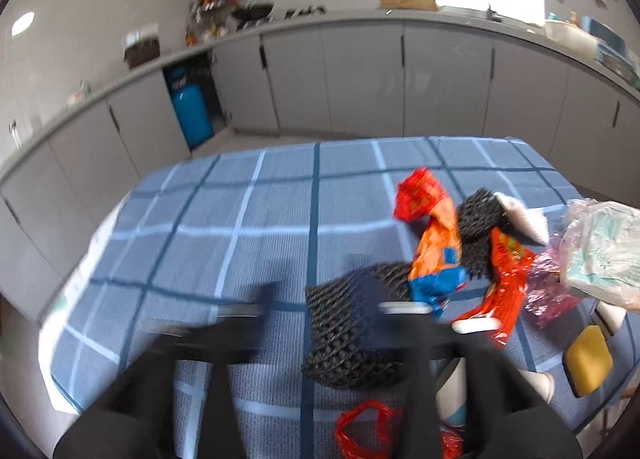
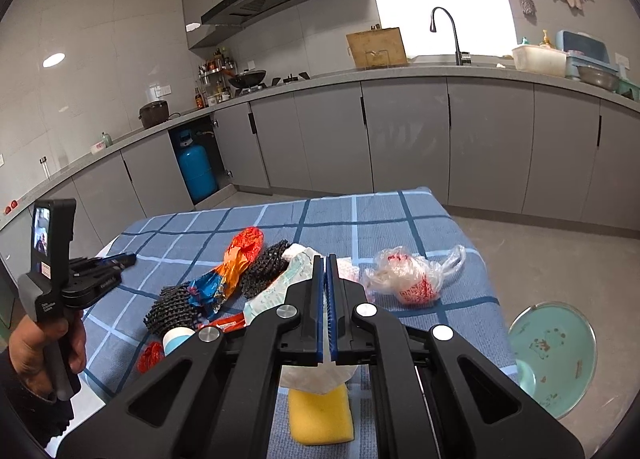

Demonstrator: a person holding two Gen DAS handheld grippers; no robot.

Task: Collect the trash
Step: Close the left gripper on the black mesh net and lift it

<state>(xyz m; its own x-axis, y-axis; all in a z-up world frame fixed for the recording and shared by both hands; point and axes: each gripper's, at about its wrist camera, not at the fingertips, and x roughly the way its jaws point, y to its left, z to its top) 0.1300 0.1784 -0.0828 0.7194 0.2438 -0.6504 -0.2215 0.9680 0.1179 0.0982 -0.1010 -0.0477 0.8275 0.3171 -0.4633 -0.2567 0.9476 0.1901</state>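
Observation:
Trash lies across the blue checked tablecloth (image 1: pixel 200 219). My left gripper (image 1: pixel 328 309) is blurred and open; a black foam net (image 1: pixel 352 339) lies between its spread fingers, and neither pad presses on it. From the right wrist view, the left gripper (image 2: pixel 120 259) hangs over the table's left side in a person's hand. My right gripper (image 2: pixel 325 259) is shut on a pale crinkled plastic wrapper (image 2: pixel 276 287), lifted off the table; the same wrapper (image 1: pixel 600 255) shows at the left view's right edge. An orange, red and blue snack wrapper (image 1: pixel 436 247) lies beside a second black net (image 1: pixel 480 227).
A yellow sponge (image 2: pixel 320 415) sits under the right gripper, near the front edge. A paper cup (image 2: pixel 176 339), a red plastic bag (image 2: pixel 150 355), a red wrapper (image 1: pixel 508 287) and a clear bag with red print (image 2: pixel 408 279) lie nearby. A teal round bin (image 2: pixel 552 355) stands on the floor at right.

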